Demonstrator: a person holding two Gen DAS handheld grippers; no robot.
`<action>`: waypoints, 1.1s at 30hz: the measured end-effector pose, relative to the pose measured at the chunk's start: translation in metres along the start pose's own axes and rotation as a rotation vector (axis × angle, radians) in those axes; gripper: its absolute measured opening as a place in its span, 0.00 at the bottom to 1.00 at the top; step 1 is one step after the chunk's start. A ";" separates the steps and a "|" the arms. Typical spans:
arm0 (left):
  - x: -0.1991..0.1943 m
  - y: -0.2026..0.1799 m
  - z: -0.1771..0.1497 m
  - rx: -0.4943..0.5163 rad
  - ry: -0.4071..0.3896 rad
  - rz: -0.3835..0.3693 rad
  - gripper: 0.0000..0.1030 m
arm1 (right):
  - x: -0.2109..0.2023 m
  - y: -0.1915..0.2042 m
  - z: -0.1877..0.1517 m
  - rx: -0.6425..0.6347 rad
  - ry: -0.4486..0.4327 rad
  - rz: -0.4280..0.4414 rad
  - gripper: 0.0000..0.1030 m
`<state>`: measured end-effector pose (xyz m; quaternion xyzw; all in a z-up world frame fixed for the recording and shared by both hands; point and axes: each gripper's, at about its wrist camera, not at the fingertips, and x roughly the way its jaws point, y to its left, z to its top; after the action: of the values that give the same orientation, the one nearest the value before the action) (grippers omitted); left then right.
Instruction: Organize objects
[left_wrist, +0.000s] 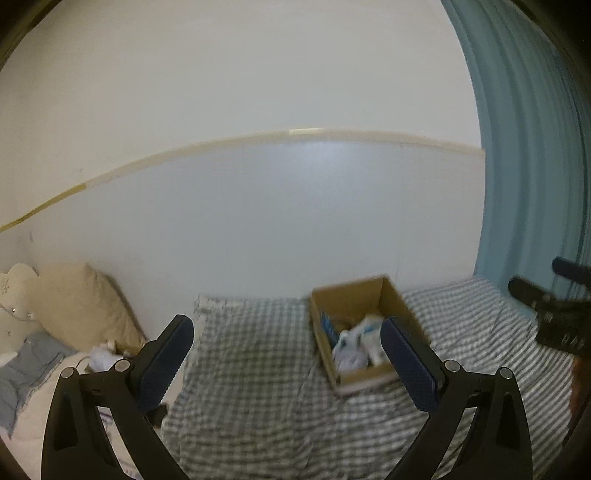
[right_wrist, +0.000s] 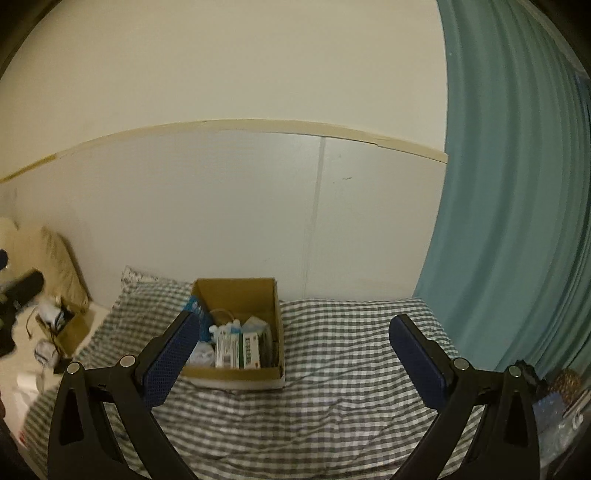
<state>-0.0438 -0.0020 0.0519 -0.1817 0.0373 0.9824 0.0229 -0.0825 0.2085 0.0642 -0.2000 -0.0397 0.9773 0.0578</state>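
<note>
Both pairs of blue-padded fingers hang wide apart and empty over the checked bedspread (right_wrist: 332, 387), nothing between them. Left gripper (left_wrist: 286, 354) first: the cardboard box (left_wrist: 354, 295) sits just ahead and a touch to its right, its long axis slanting away leftward, near corner just behind the right finger. Right gripper (right_wrist: 295, 350) now: same box (right_wrist: 236, 291) ahead and to its left, squarer on, cartons and white packets inside. Loose clutter (right_wrist: 48, 317) (too blurred to name) lies well off to the right gripper's left, by the cream pillow (left_wrist: 81, 299). My call: the left hand is nearer that pile, and either reaches the box.
</note>
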 end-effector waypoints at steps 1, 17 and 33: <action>-0.001 0.001 -0.005 -0.016 0.002 0.000 1.00 | -0.002 0.000 -0.004 0.005 0.005 0.010 1.00; 0.002 -0.004 -0.011 -0.028 0.013 -0.029 1.00 | -0.006 0.012 -0.033 0.026 0.034 0.057 1.00; 0.010 -0.002 -0.013 -0.050 0.058 -0.030 1.00 | -0.006 0.009 -0.032 0.041 0.042 0.062 1.00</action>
<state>-0.0483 -0.0010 0.0362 -0.2112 0.0107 0.9769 0.0322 -0.0646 0.2008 0.0362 -0.2202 -0.0121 0.9748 0.0325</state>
